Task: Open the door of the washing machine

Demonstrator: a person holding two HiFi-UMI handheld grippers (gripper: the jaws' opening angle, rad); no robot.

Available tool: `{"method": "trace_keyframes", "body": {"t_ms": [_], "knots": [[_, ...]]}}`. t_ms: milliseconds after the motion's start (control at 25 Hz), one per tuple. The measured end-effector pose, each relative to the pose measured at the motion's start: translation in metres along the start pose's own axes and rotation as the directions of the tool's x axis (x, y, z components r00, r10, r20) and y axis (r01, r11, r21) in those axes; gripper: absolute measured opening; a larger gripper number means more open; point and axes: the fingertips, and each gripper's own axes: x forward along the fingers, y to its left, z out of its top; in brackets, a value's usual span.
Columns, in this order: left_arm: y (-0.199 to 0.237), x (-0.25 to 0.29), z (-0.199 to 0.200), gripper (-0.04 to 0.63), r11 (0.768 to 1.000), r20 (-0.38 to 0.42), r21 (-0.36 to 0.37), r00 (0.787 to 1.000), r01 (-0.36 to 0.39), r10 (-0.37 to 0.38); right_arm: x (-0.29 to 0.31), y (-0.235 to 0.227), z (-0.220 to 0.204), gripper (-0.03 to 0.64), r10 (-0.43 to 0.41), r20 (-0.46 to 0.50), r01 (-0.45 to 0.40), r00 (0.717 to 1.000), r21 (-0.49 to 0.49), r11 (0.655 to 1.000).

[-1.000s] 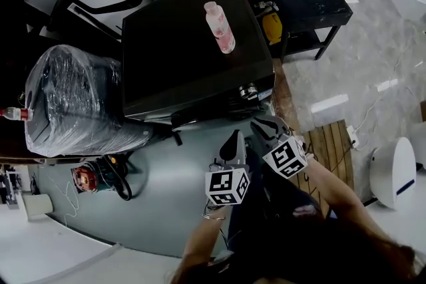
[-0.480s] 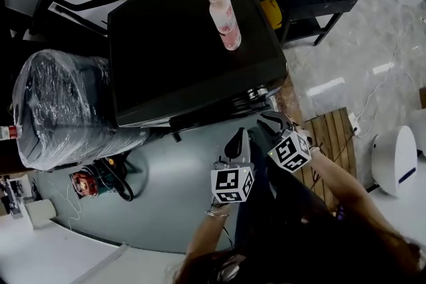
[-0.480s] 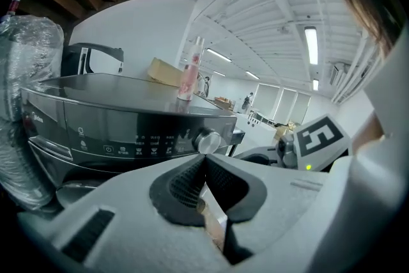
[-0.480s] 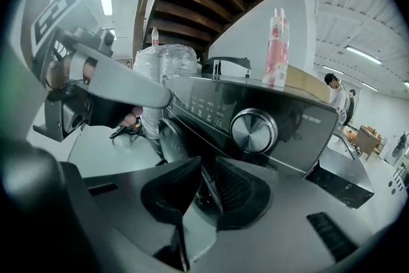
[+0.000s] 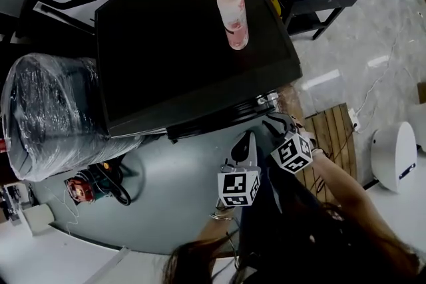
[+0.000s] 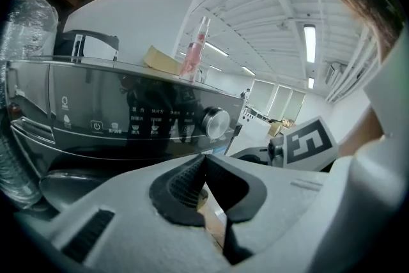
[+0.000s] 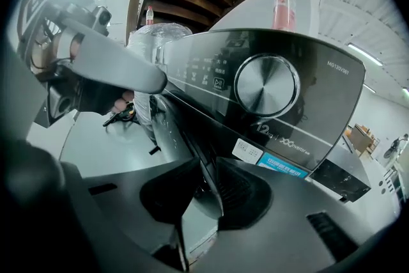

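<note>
Currently your left gripper (image 6: 204,158) has its fingers (image 6: 182,187) closed tip to tip, with nothing in them. On your right gripper (image 7: 208,166) the fingers (image 7: 241,192) are apart and have just been opening. A dark edge of the machine's front runs into the gap, but neither finger visibly presses on it. In the head view both grippers sit side by side, just off the front right corner of the washing machine (image 5: 186,43).

The door (image 6: 64,181) is the dark rounded bulge under the control panel (image 6: 128,115), at the lower left of the left gripper view. It looks closed.

Readable text in the right gripper view:
- "12kg" is printed under the dial (image 7: 266,84), followed by a logo and a word that looks like "inverter".
- The model line at the panel's top right corner is too small to read.
- The white sticker (image 7: 247,150) and blue sticker (image 7: 287,166) below it have illegible print.
- The button captions can't be read, though a power symbol shows in the left gripper view.

A pink bottle (image 5: 233,4) stands upright on the machine's top, towards its right side. A plastic-wrapped unit (image 5: 50,113) sits just beside the machine, on the left of the head view.
</note>
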Motion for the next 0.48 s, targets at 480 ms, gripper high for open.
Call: {"method": "trace_keyframes", "body": {"t_ms": [480], "knots": [[0.007,0.022,-0.045,0.012,1.0,-0.02,-0.004,1.0,0.003,-0.003,0.036,-0.004,-0.045,0.066,0.014,-0.069,-0.016,0.998,-0.038,0.999]]}}
